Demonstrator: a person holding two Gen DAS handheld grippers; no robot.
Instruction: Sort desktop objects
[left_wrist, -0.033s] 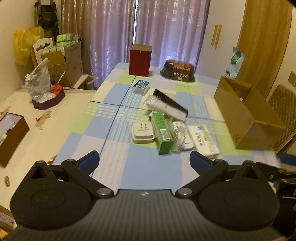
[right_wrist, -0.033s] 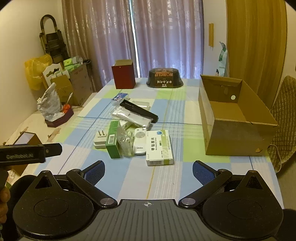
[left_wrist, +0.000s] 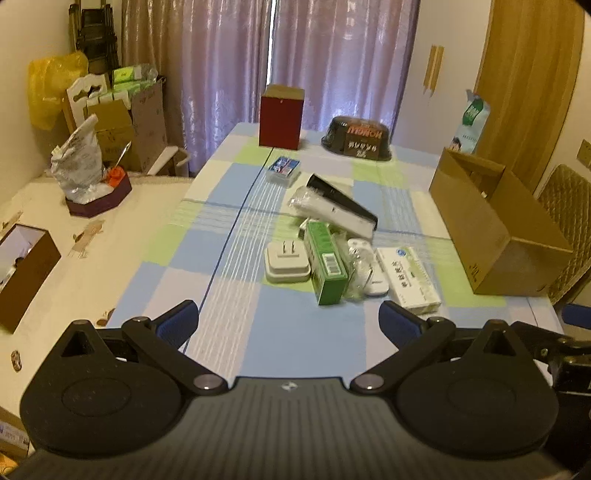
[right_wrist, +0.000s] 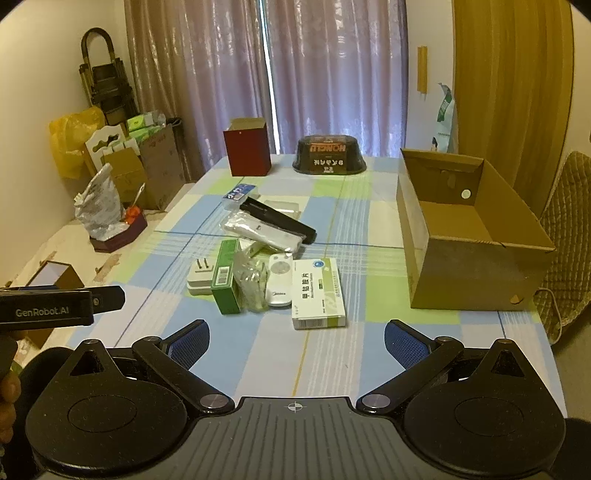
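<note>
Both grippers (left_wrist: 288, 321) (right_wrist: 297, 341) level, jaws wide apart.

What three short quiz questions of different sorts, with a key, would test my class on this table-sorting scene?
1. True or false: the open brown cardboard box already holds sorted items.
2. Multiple choice: what lies directly between the white plug adapter and the crinkled clear plastic packet? A) the green rectangular carton B) a red mug C) a pair of scissors
3. Short answer: what do the left gripper and right gripper hold?

Key
1. False: its visible interior is bare.
2. A.
3. Nothing; both sets of blue-padded fingers are spread wide above the checked tablecloth.
</note>
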